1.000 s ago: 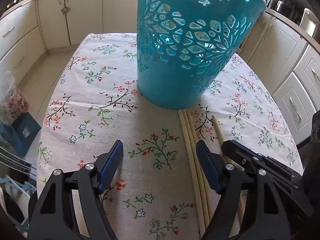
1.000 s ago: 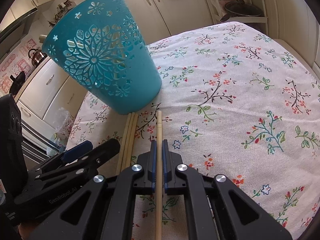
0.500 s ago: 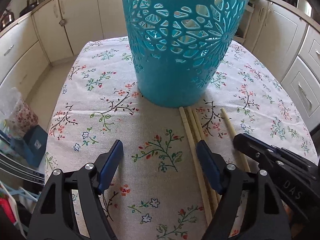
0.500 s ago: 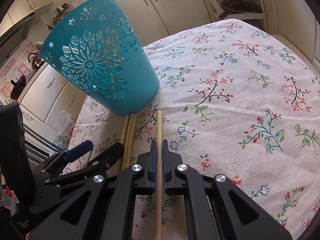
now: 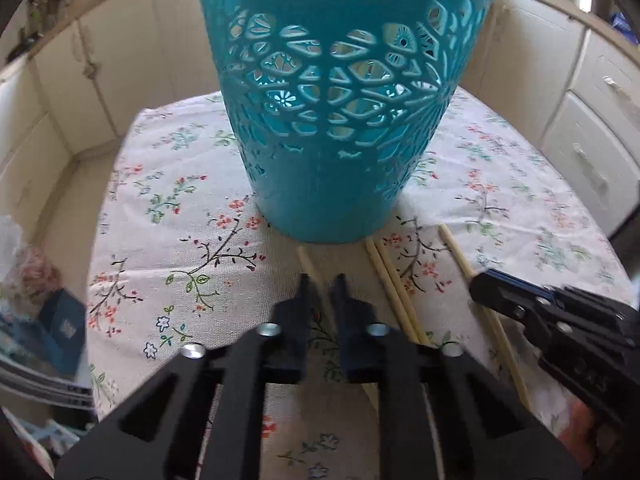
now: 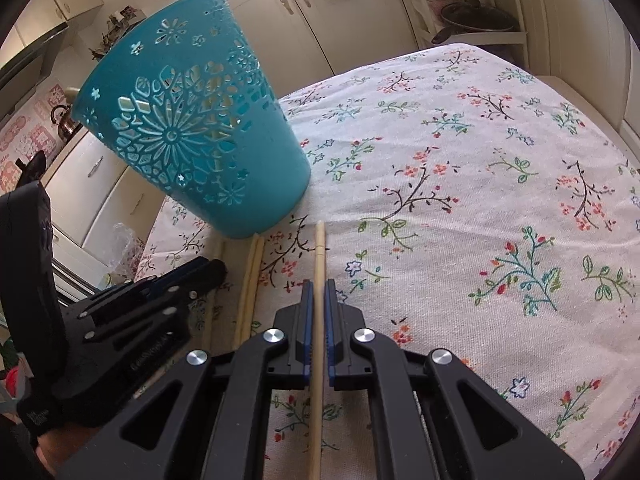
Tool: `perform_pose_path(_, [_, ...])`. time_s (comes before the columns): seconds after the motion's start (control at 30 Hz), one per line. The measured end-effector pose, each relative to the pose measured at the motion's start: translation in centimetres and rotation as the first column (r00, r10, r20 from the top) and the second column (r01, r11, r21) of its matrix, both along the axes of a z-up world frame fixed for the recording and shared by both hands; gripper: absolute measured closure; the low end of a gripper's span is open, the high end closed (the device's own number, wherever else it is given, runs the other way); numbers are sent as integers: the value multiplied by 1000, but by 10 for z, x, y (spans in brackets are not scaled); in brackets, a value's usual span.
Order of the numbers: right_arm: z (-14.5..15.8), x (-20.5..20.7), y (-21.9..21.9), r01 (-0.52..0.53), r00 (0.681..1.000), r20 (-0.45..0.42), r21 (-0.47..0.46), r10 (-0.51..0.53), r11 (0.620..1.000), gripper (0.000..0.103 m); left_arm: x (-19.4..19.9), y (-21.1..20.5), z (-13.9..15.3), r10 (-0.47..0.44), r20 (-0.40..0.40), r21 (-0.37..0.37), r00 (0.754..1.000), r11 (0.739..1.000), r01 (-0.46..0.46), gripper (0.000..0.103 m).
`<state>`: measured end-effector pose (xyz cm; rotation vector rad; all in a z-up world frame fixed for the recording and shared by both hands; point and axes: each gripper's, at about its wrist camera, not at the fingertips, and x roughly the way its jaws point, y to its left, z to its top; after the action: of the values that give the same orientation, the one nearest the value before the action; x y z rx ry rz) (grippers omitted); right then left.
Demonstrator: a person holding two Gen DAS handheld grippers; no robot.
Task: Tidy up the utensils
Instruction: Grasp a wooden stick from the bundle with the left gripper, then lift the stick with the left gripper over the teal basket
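Observation:
A teal cut-out basket (image 5: 340, 120) (image 6: 192, 148) stands upright on the floral tablecloth (image 5: 168, 216). Several wooden chopsticks lie in front of its base. My left gripper (image 5: 323, 280) has its jaws closing on the leftmost chopstick (image 5: 306, 260), which runs between the pads. Two loose chopsticks (image 5: 386, 276) (image 6: 251, 276) lie side by side between the grippers. My right gripper (image 6: 319, 285) is shut on the rightmost chopstick (image 6: 319, 252), which still rests on the cloth. Each gripper shows in the other's view: the right gripper (image 5: 486, 286), the left gripper (image 6: 212, 269).
Cream kitchen cabinets (image 5: 592, 152) surround the table on all sides. A dark pan (image 6: 476, 20) sits on a shelf behind it, and a kettle (image 6: 64, 120) stands on the counter. A blue box (image 5: 64, 328) lies on the floor at the left. The tablecloth (image 6: 480, 200) stretches to the right.
My left gripper's jaws went from wide open to closed around the leftmost chopstick, which now lies apart from the other two. The view rolled slightly. The right gripper has kept still on its chopstick.

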<state>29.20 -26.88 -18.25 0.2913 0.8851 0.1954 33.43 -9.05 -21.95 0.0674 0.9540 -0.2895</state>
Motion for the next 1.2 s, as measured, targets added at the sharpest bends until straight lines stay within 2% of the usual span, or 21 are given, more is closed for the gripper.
perform_pose_path(0.03, [1, 1, 1, -4, 1000, 2, -15, 4, 1000, 97, 1, 5, 0, -24, -14, -24, 1000, 999, 23, 94])
perform_pose_path(0.23, [3, 13, 10, -30, 1000, -2, -71, 30, 997, 97, 8, 6, 3, -148, -72, -22, 986, 989, 147, 95])
perform_pose_path(0.33, [5, 14, 12, -50, 999, -9, -101, 49, 994, 97, 14, 1, 5, -212, -94, 18, 973, 977, 215, 96])
perform_pose_path(0.43, [4, 14, 9, -41, 999, -1, -79, 41, 996, 97, 21, -3, 7, -175, -126, 81, 977, 979, 186, 95])
perform_pose_path(0.5, [3, 15, 7, -37, 999, -1, -64, 37, 997, 97, 22, -5, 8, -154, -131, 89, 979, 982, 166, 95])
perform_pose_path(0.63, [3, 16, 6, -39, 999, -2, -53, 39, 998, 97, 12, -12, 6, -140, -73, 134, 987, 980, 149, 98])
perform_pose_path(0.77, [0, 20, 0, -38, 999, -5, -16, 38, 999, 97, 2, 4, 12, -136, -66, 19, 989, 990, 137, 98])
perform_pose_path(0.83, [0, 21, -1, -37, 999, -6, -8, 37, 999, 97, -13, 17, 28, -166, -30, -79, 986, 983, 164, 98])
perform_pose_path(0.9, [-1, 24, -2, -37, 999, -6, -3, 37, 999, 97, -25, 24, 46, -187, 15, -137, 982, 973, 187, 98])
perform_pose_path(1.03, [-2, 25, -3, -34, 999, -7, 8, 34, 999, 97, -52, 48, 96, -193, 135, -240, 972, 945, 221, 98])
perform_pose_path(1.13, [-2, 26, -4, -33, 999, -7, 13, 33, 999, 97, -50, 64, 143, -155, 235, -294, 960, 930, 222, 98])
perform_pose_path(1.2, [-3, 24, -5, -32, 999, -6, 15, 32, 999, 97, -46, 71, 176, -99, 327, -328, 940, 921, 212, 98])
